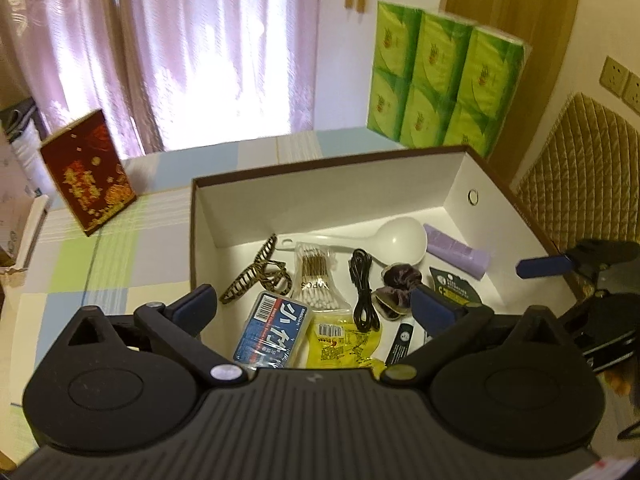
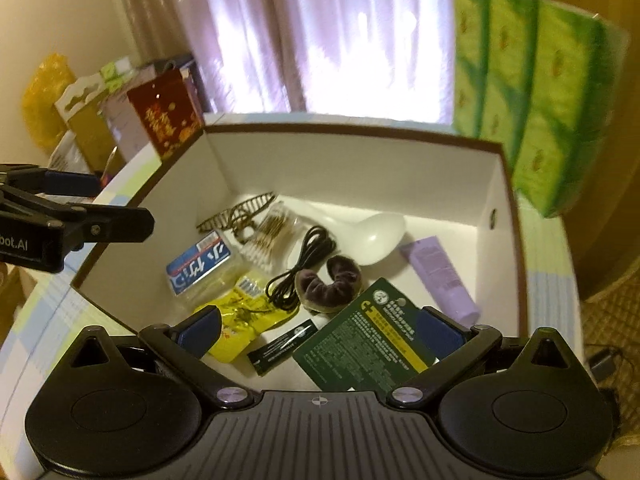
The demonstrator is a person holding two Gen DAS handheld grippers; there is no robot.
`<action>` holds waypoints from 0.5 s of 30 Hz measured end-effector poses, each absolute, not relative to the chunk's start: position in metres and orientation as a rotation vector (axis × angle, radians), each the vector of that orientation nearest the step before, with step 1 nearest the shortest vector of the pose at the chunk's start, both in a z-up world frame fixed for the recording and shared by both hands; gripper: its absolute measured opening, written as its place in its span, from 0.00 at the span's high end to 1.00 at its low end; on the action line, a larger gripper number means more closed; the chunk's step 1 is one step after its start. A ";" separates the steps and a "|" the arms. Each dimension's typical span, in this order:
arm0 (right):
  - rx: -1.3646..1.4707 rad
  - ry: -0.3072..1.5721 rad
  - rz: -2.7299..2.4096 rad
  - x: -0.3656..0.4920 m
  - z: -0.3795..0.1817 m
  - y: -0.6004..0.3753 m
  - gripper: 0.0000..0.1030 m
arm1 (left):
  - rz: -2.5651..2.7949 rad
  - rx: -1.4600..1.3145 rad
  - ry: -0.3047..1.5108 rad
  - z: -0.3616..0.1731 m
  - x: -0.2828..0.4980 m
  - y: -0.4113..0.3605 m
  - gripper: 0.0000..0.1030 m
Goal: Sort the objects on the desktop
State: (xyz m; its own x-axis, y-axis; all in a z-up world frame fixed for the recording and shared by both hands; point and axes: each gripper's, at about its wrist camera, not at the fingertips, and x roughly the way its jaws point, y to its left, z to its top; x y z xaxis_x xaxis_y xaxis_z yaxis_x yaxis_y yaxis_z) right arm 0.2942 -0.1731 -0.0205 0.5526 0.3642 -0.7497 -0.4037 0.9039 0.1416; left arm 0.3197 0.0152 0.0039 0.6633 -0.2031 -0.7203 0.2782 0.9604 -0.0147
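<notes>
Many small items crowd the near half of the white-lined brown-rimmed cardboard box [image 2: 352, 168]: a white plastic ladle [image 2: 374, 232], lilac tube [image 2: 440, 276], purple velvet scrunchie [image 2: 332, 284], coiled black cable [image 2: 298, 272]. Left gripper [image 1: 316, 304] and right gripper [image 2: 320, 332] both hover over it, jaws wide apart, empty. The box's far half is bare.

Green tissue packs [image 1: 444, 80], red box [image 1: 90, 170], pink curtains [image 1: 180, 40]

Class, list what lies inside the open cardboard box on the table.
Inside the box: white spoon, purple tube, black cable, hair claw, cotton swabs, blue case, yellow packet, scrunchie, green packet. Anything beneath them is hidden.
</notes>
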 end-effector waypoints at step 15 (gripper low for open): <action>0.024 0.785 0.382 0.230 0.005 -0.185 0.02 | -0.202 0.045 0.791 0.028 0.248 0.015 0.01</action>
State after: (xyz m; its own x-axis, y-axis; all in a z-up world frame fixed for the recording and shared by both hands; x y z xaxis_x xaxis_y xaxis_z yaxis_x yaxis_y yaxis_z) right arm 0.2298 -0.1851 0.0054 0.6426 0.3443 -0.6846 -0.3269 0.9312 0.1614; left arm 0.2482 0.0149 0.0278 0.6847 -0.1633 -0.7103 0.1969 0.9798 -0.0354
